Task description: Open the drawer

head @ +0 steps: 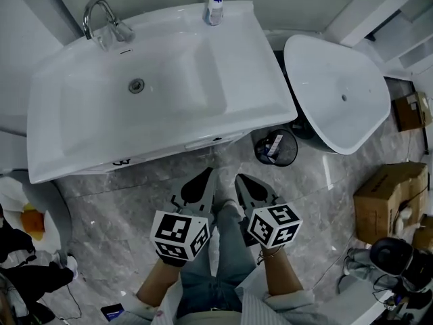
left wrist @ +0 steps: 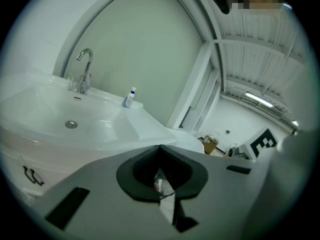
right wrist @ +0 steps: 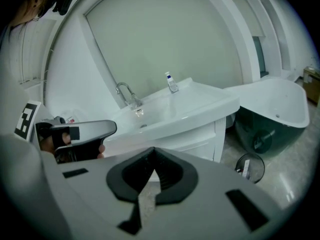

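A white washbasin [head: 81,147] tops a white cabinet, and the drawer front [head: 211,141] shows just under the basin's near edge. In the right gripper view the drawer front [right wrist: 196,139] is a white panel below the basin. Both grippers hover over the grey floor a short way in front of the cabinet, touching nothing. My left gripper [head: 206,175] [left wrist: 160,148] has its jaws together with nothing in them. My right gripper [head: 241,180] [right wrist: 153,150] is shut too and empty, beside the left one.
A chrome tap [head: 101,19] and a small bottle [head: 215,5] stand at the basin's back. A black wire bin [head: 276,147] sits on the floor right of the cabinet, beside a large white tub [head: 338,93]. Cardboard boxes [head: 389,198] lie at the right.
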`<action>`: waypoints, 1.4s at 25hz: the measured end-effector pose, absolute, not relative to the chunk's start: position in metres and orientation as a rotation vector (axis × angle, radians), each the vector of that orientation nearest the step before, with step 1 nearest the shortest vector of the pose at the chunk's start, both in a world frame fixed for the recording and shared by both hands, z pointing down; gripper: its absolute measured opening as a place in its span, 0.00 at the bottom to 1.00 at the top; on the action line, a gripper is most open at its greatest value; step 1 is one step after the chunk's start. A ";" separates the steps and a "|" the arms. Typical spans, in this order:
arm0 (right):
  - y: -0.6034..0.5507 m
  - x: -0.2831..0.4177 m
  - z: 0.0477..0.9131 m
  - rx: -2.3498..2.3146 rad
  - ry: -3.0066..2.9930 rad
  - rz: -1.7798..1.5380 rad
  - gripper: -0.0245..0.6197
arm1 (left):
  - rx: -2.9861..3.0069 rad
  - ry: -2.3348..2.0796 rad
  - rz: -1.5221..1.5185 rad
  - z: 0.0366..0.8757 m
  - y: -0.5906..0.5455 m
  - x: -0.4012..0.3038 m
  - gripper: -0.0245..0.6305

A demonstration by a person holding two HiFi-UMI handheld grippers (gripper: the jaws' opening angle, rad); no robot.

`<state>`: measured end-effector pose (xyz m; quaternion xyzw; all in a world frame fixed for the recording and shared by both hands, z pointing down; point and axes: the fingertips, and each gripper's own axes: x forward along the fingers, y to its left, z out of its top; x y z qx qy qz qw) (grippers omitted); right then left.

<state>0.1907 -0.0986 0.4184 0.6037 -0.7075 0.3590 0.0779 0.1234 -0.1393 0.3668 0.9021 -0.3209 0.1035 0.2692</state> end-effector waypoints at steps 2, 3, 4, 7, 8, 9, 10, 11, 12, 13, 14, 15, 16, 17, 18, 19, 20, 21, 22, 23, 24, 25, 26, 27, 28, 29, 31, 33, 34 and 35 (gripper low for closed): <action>-0.103 0.193 0.425 1.809 -2.117 1.062 0.05 | 2.416 -0.879 0.282 0.378 -0.141 0.123 0.06; -0.105 0.194 0.429 1.809 -2.117 1.056 0.05 | 2.410 -0.885 0.287 0.384 -0.141 0.123 0.06; -0.107 0.195 0.434 1.808 -2.118 1.052 0.05 | 2.406 -0.891 0.292 0.390 -0.141 0.122 0.06; -0.112 0.199 0.448 1.800 -2.121 1.038 0.05 | 2.393 -0.915 0.311 0.409 -0.143 0.121 0.06; -0.113 0.199 0.454 1.796 -2.120 1.041 0.05 | 2.388 -0.924 0.319 0.416 -0.143 0.119 0.06; -0.114 0.199 0.460 1.791 -2.121 1.046 0.05 | 2.382 -0.933 0.328 0.422 -0.143 0.117 0.06; -0.114 0.199 0.466 1.785 -2.123 1.050 0.05 | 2.376 -0.942 0.335 0.429 -0.144 0.116 0.06; -0.115 0.200 0.472 1.778 -2.125 1.051 0.05 | 2.369 -0.950 0.339 0.435 -0.144 0.115 0.06; -0.117 0.201 0.477 1.771 -2.126 1.048 0.05 | 2.362 -0.957 0.341 0.442 -0.145 0.115 0.06; -0.118 0.202 0.482 1.765 -2.127 1.044 0.05 | 2.356 -0.964 0.341 0.448 -0.146 0.115 0.06; -0.120 0.203 0.488 1.760 -2.129 1.039 0.05 | 2.351 -0.971 0.341 0.454 -0.147 0.115 0.06; -0.123 0.203 0.493 1.756 -2.130 1.036 0.05 | 2.346 -0.979 0.340 0.460 -0.148 0.115 0.06; -0.125 0.203 0.499 1.751 -2.131 1.036 0.05 | 2.344 -0.986 0.339 0.466 -0.148 0.115 0.06; -0.126 0.203 0.505 1.745 -2.132 1.039 0.05 | 2.343 -0.991 0.339 0.472 -0.148 0.115 0.06; -0.126 0.202 0.512 1.738 -2.130 1.044 0.05 | 2.342 -0.993 0.342 0.478 -0.146 0.115 0.06; -0.125 0.201 0.519 1.728 -2.127 1.049 0.05 | 2.341 -0.995 0.349 0.484 -0.144 0.115 0.06; -0.124 0.199 0.527 1.718 -2.122 1.053 0.05 | 2.339 -0.996 0.358 0.489 -0.141 0.114 0.06; -0.123 0.198 0.534 1.710 -2.117 1.054 0.05 | 2.337 -1.000 0.368 0.494 -0.139 0.113 0.06; -0.124 0.197 0.540 1.705 -2.112 1.052 0.05 | 2.335 -1.005 0.377 0.499 -0.138 0.111 0.06; -0.125 0.197 0.546 1.704 -2.108 1.046 0.05 | 2.332 -1.012 0.383 0.503 -0.138 0.110 0.06; -0.126 0.197 0.552 1.707 -2.104 1.037 0.05 | 2.329 -1.018 0.384 0.506 -0.137 0.108 0.06; -0.128 0.197 0.556 1.713 -2.101 1.025 0.05 | 2.327 -1.023 0.383 0.510 -0.137 0.105 0.06; -0.130 0.198 0.561 1.719 -2.099 1.011 0.05 | 2.326 -1.029 0.380 0.514 -0.137 0.103 0.06; -0.133 0.198 0.565 1.726 -2.098 0.998 0.05 | 2.324 -1.034 0.380 0.518 -0.137 0.101 0.06; -0.136 0.198 0.569 1.731 -2.097 0.986 0.05 | 2.323 -1.041 0.382 0.522 -0.138 0.099 0.06; -0.140 0.198 0.573 1.735 -2.096 0.977 0.05 | 2.321 -1.047 0.385 0.526 -0.139 0.098 0.06; -0.145 0.200 0.582 1.739 -2.085 0.966 0.05 | 2.314 -1.061 0.389 0.533 -0.143 0.097 0.06; -0.150 0.203 0.593 1.743 -2.061 0.954 0.05 | 2.304 -1.074 0.392 0.541 -0.146 0.097 0.06; -0.152 0.204 0.598 1.743 -2.050 0.945 0.05 | 2.298 -1.079 0.395 0.546 -0.147 0.097 0.06; -0.154 0.205 0.603 1.742 -2.040 0.935 0.05 | 2.292 -1.082 0.402 0.550 -0.148 0.097 0.06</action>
